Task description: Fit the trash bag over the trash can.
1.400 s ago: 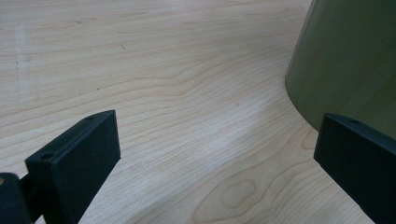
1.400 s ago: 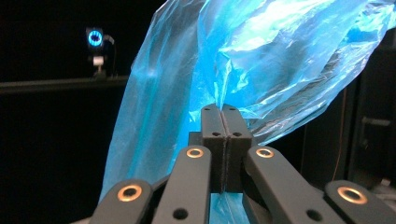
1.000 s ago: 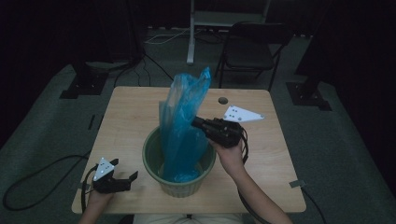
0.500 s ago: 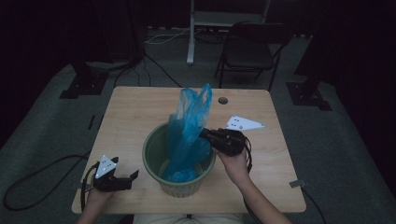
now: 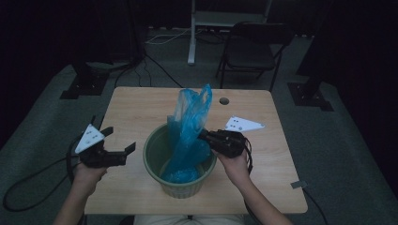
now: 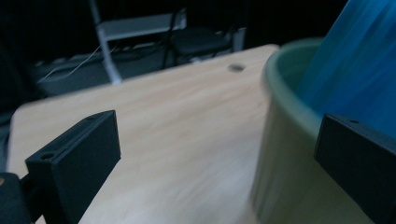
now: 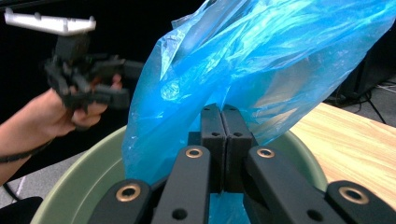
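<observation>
A green round bin (image 5: 180, 187) stands near the table's front edge, and a blue plastic bag (image 5: 190, 122) rises out of it. At the bin's right rim, my right gripper (image 5: 202, 136) is shut on the bag's side. The right gripper view shows the jaws (image 7: 223, 116) pressed together with blue film (image 7: 261, 60) between them, above the bin (image 7: 84, 186). My left gripper (image 5: 119, 139) hovers open left of the bin, with nothing between its fingers. Its own view (image 6: 215, 154) looks past the bin wall (image 6: 280, 140) and the bag (image 6: 355, 70).
The wooden table (image 5: 141, 108) has a small round hole (image 5: 224, 101) at the back. A folding chair (image 5: 253, 51) and a white stand (image 5: 192, 33) are behind the table. Black stand bases (image 5: 80, 86) and cables lie on the grey floor.
My left gripper has risen off the table and now hovers higher beside the bin. The bag's top has sunk and narrowed. The right gripper has stayed at the rim, still closed.
</observation>
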A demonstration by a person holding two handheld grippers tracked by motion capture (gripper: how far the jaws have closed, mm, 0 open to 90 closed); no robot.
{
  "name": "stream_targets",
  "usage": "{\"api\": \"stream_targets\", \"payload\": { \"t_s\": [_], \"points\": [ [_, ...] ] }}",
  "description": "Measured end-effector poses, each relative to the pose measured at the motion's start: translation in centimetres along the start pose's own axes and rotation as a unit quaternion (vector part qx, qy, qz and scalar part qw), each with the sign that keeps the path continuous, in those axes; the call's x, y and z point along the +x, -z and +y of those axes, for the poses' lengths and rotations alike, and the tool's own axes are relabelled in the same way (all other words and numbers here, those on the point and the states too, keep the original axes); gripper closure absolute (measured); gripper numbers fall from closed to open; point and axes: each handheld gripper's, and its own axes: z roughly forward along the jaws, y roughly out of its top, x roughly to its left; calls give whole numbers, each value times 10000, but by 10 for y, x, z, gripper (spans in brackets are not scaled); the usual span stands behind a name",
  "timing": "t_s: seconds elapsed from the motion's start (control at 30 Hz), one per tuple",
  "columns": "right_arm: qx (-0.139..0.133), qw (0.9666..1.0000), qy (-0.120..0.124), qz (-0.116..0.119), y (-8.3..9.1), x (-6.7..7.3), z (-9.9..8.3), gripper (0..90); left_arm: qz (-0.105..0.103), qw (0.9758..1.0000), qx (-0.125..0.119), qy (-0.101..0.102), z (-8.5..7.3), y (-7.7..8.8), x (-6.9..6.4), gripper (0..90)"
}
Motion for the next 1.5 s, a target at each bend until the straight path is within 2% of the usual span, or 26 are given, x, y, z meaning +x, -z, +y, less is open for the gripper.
{"api": "stream_targets", "payload": {
  "t_s": [0.03,0.07,0.1,0.13,0.17,0.23,0.27,0.3,0.33,0.37,0.4,0.43,0.53,0.57,0.6,0.63,0.67,0.83,0.9,1.0,1.17,1.23,1.27,1.37,1.43,1.5],
  "points": [
    [0,10000,0,0,0,0,0,896,0,10000,0,0,0,0,0,11],
    [9,10000,16,35,-1,2,0,895,-272,9996,-4,-121,18,-9,-8,11],
    [6,10000,23,45,-2,2,1,895,-399,9990,18,-207,26,-14,-14,17],
    [6,10000,23,45,-2,2,1,895,-399,9990,18,-207,26,-14,-14,70],
    [26,10000,25,78,-3,2,1,895,-540,9978,27,-390,39,-25,-26,72],
    [31,9999,14,113,-4,2,2,895,-754,9956,90,-543,50,-36,-37,73],
    [32,9999,12,129,-4,3,2,895,-820,9949,117,-584,54,-41,-42,127],
    [32,9999,12,129,-4,3,2,895,-820,9949,117,-584,54,-41,-42,147],
    [24,9999,18,152,-4,3,2,895,-1062,9923,160,-614,60,-51,-48,148],
    [23,9999,23,158,-3,3,2,895,-1062,9923,160,-614,60,-51,-48,148],
    [26,9999,26,161,-3,3,2,895,-1335,9896,142,-508,63,-59,-51,149],
    [29,9998,19,170,-3,3,2,895,-1451,9882,116,-476,64,-62,-53,169],
    [15,9998,27,193,-3,2,1,895,-1786,9826,82,-499,65,-70,-59,264],
    [15,9998,27,193,-3,2,1,895,-1786,9826,82,-499,65,-70,-59,325],
    [-3,9998,35,173,-3,2,1,896,-1938,9797,24,-520,64,-71,-61,325],
    [6,9998,16,187,-2,1,1,895,-2020,9780,-23,-525,64,-71,-64,474],
    [3,9998,-1,186,-2,1,1,895,-2047,9774,-7,-525,64,-71,-65,562],
    [-10,9998,-20,185,1,0,-1,893,-1782,9814,88,-704,62,-66,-69,837],
    [-25,9998,-30,170,4,-1,-2,893,-1694,9827,110,-739,60,-62,-67,886],
    [-33,9999,-37,118,12,-2,-4,893,-1533,9851,132,-770,57,-55,-61,900],
    [-3,9999,-106,1,28,-4,-11,892,-1352,9886,116,-652,53,-42,-47,900],
    [0,9999,-156,-40,36,-5,-15,892,-1184,9911,126,-602,51,-37,-41,900],
    [-5,9998,-168,-66,40,-5,-17,892,-1269,9904,78,-538,49,-35,-38,899],
    [-78,9998,-150,-107,53,0,-22,888,-1229,9911,79,-500,46,-31,-36,900],
    [-154,9997,-143,-93,62,5,-23,887,-999,9934,152,-545,44,-30,-36,900],
    [-262,9995,-35,-163,72,10,-24,894,-958,9943,154,-433,42,-29,-32,900]
  ]
}}
